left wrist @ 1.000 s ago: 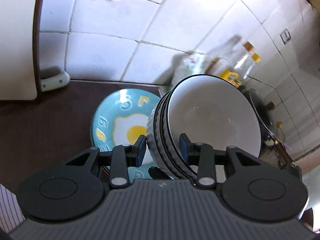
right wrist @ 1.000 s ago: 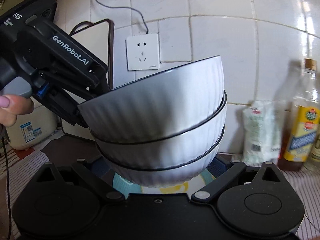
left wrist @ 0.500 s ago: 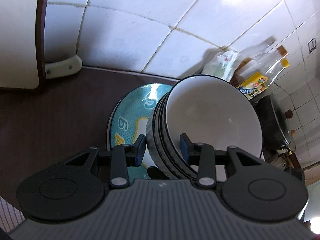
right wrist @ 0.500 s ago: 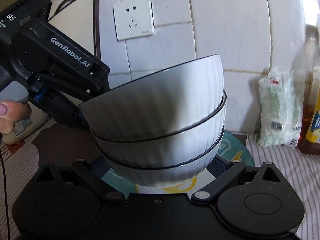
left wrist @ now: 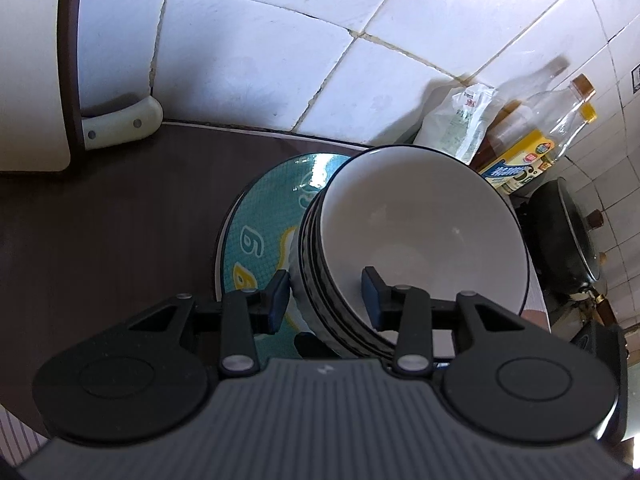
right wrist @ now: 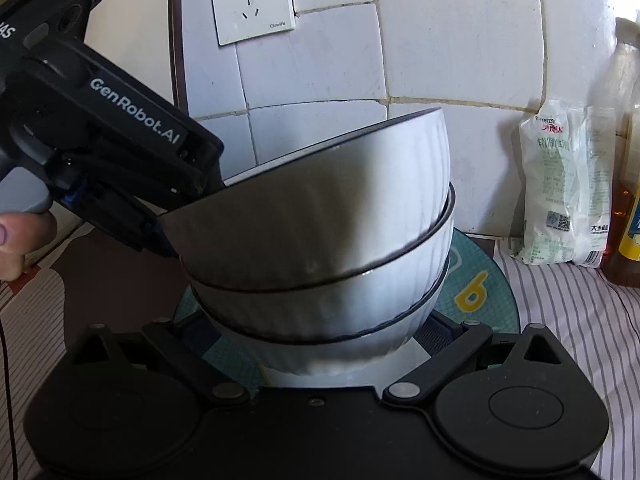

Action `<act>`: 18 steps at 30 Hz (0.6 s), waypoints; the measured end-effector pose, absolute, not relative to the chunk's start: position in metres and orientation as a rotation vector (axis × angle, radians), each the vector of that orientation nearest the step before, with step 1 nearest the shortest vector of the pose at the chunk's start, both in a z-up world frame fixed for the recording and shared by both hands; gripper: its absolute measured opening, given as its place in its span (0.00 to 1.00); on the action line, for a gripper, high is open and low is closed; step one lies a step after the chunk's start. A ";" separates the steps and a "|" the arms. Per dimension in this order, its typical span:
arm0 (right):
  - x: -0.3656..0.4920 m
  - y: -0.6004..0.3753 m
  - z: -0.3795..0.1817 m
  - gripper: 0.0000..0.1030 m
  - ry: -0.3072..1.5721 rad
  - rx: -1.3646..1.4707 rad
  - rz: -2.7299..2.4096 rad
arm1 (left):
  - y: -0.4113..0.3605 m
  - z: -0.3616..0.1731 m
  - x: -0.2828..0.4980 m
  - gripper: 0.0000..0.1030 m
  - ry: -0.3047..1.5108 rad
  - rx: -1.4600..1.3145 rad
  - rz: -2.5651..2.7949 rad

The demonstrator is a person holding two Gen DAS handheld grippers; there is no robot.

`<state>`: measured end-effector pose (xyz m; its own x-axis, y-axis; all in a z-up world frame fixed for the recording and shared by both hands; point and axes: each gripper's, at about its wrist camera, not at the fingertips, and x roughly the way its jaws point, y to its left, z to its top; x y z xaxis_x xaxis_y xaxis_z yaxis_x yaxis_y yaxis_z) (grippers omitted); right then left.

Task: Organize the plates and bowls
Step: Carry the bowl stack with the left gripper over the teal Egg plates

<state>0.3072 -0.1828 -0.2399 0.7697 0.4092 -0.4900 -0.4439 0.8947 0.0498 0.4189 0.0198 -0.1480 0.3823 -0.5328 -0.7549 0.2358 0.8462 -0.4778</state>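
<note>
The stack of three white ribbed ceramic bowls with thin black rims (left wrist: 420, 240) sits tilted over the round teal plate printed with a fried egg and yellow figures (left wrist: 256, 236), which lies on the dark brown bench (left wrist: 100, 240) against the white tiled wall. The bowls' near rims run between the jaws of the left gripper (left wrist: 324, 300); those jaws are opening, one blue pad outside the stack and one inside the top bowl, with a sliver of gap showing at the outer pad. From the right gripper (right wrist: 320, 344) the stack's foot lies straight ahead, low between spread jaws; whether its pads press the bottom bowl I cannot tell, since the bowl hides them. By my reading the stack tips toward the left gripper, so settling it flat on the plate turns on that lean.
</note>
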 end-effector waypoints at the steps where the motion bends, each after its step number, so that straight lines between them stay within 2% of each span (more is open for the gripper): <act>1: 0.308 -0.183 -0.240 0.98 0.515 -0.069 0.466 | 0.019 -0.148 0.419 0.38 1.073 -0.310 -0.496; 9: 0.311 -0.178 -0.242 0.98 0.534 -0.077 0.451 | 0.011 -0.147 0.417 0.39 1.055 -0.245 -0.486; 12: 0.307 -0.176 -0.241 0.98 0.552 -0.079 0.428 | 0.008 -0.144 0.415 0.43 1.050 -0.204 -0.470; 18: 0.293 -0.173 -0.233 0.98 0.562 -0.120 0.391 | 0.002 -0.141 0.411 0.40 1.023 -0.183 -0.448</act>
<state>0.2927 -0.1730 -0.2332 0.7749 0.3276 -0.5406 -0.3924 0.9198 -0.0050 0.4110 0.0023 -0.1415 0.4397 -0.4427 -0.7815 0.2744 0.8947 -0.3524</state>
